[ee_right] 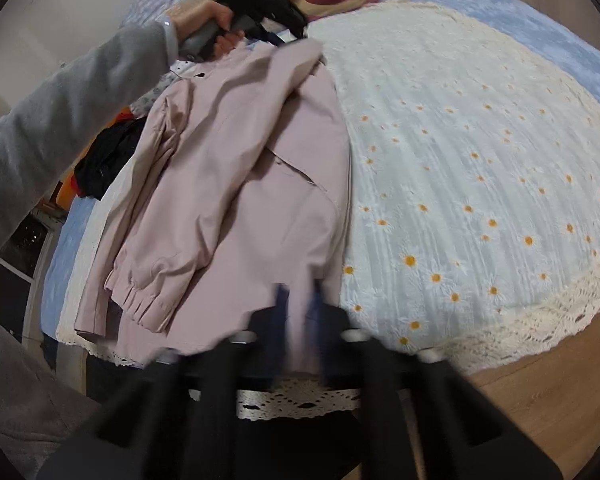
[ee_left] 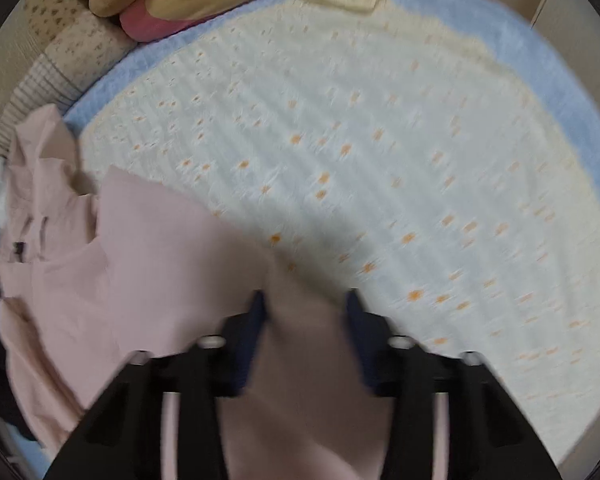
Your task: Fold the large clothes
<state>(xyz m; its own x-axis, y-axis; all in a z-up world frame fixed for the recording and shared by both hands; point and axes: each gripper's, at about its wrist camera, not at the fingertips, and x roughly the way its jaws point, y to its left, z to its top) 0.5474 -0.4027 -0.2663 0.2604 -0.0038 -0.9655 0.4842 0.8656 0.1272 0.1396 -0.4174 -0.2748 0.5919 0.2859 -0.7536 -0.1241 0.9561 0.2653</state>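
— Left wrist view: your left gripper (ee_left: 306, 300) has pink jacket (ee_left: 172, 248) cloth between parted fingers; whether they pinch it, I cannot tell.

— Why both ends?

— Likely to stretch it flat. Only the right wrist view shows the whole jacket at nine o'clock on the daisy blanket (ee_right: 480, 160), right gripper (ee_right: 300, 292) nipping its hem.

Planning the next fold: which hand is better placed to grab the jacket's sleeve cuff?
Probably right. The right tongs sit at the jacket hem, near the cuff; the left tongs are up at the collar end.
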